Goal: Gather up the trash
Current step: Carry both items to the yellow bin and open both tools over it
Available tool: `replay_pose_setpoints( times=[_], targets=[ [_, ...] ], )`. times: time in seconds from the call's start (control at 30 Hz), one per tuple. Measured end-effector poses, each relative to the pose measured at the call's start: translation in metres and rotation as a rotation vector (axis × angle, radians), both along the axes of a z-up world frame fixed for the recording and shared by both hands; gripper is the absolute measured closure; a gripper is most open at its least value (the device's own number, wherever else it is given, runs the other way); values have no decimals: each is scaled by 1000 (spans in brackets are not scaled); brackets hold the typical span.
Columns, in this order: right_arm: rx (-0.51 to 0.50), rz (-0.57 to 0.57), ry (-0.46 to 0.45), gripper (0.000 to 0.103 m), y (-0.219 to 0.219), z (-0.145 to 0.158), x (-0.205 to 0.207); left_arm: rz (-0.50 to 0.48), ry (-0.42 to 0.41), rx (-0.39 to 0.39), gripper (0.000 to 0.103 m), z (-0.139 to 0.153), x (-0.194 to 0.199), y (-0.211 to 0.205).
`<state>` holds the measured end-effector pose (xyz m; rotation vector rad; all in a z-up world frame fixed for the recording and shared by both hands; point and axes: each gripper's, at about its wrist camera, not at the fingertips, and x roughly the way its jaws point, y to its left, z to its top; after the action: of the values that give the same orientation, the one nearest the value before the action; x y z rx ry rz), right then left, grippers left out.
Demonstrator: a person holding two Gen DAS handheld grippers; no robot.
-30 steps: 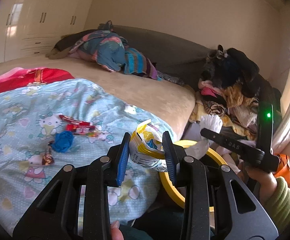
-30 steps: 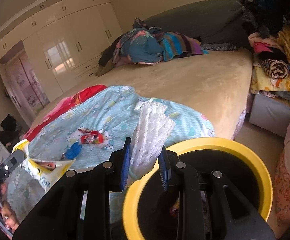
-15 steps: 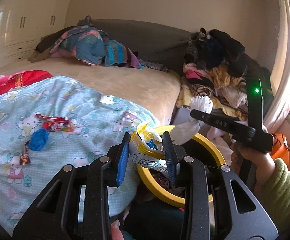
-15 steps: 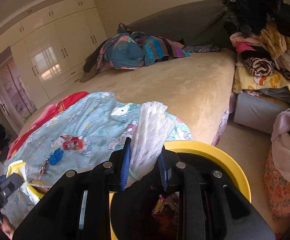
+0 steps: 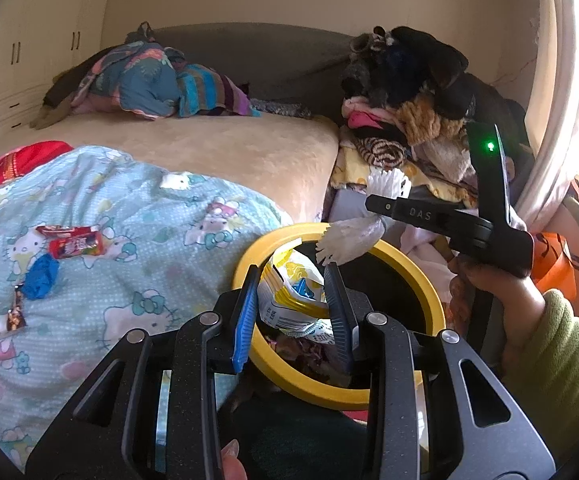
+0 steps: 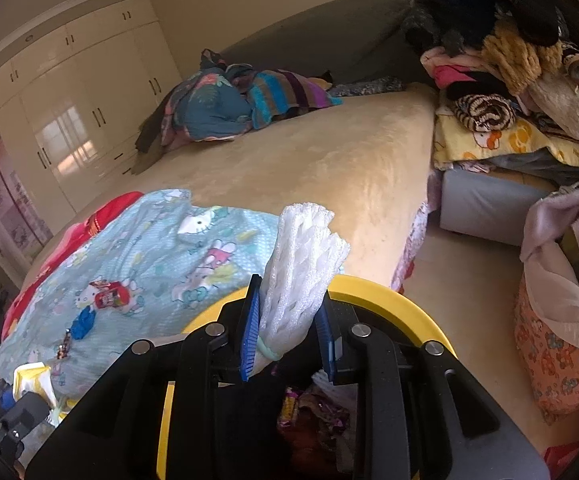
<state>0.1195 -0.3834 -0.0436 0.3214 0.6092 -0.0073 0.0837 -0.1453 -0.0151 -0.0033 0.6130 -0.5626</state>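
Observation:
My left gripper (image 5: 291, 280) is shut on a crumpled yellow and white snack bag (image 5: 289, 292) and holds it over the near rim of the yellow-rimmed trash bin (image 5: 429, 292). My right gripper (image 6: 289, 312) is shut on a white foam net sleeve (image 6: 303, 256) and holds it above the same bin (image 6: 389, 292); it also shows in the left wrist view (image 5: 385, 204). On the Hello Kitty blanket (image 5: 129, 264) lie a red wrapper (image 5: 75, 242), a blue scrap (image 5: 41, 276) and a small dark wrapper (image 5: 15, 316).
The bin holds several wrappers (image 6: 313, 412). A pile of clothes (image 5: 405, 104) stands right of the bed. Folded bedding (image 5: 149, 80) lies at the bed's far end. A laundry basket (image 6: 561, 344) stands at the right on the floor.
Both grippers have moved right and over the bin, carrying the snack bag and the foam sleeve. The loose trash on the blanket has stayed put.

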Motion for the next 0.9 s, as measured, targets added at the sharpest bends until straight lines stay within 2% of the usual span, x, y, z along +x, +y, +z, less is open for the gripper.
replay_pose_setpoints(
  times=[0.43,0.57,0.6,0.63,0.67,0.73,0.8,0.9],
  targets=[
    [4,-20,49,78,-10,-24,5,-61,36,55,77,-24,4,-32],
    [29,-10,66,74,-11,-30,8,-71,57,57,72,-30,9,-36],
    [38,-6,72,69,-12,-31,8,-74,65,55,70,-31,11,-36],
    [46,-5,75,58,-12,-32,9,-71,70,51,60,-32,12,-35],
    [49,-11,72,52,-13,-32,8,-61,73,44,41,-32,14,-34],
    [47,-18,73,48,-12,-32,8,-43,77,23,23,-31,14,-28],
    [47,-21,76,44,-11,-32,9,-21,70,9,13,-27,15,-22],
    [47,-20,65,39,-7,-29,8,17,59,4,11,-23,14,-13]
  ],
)
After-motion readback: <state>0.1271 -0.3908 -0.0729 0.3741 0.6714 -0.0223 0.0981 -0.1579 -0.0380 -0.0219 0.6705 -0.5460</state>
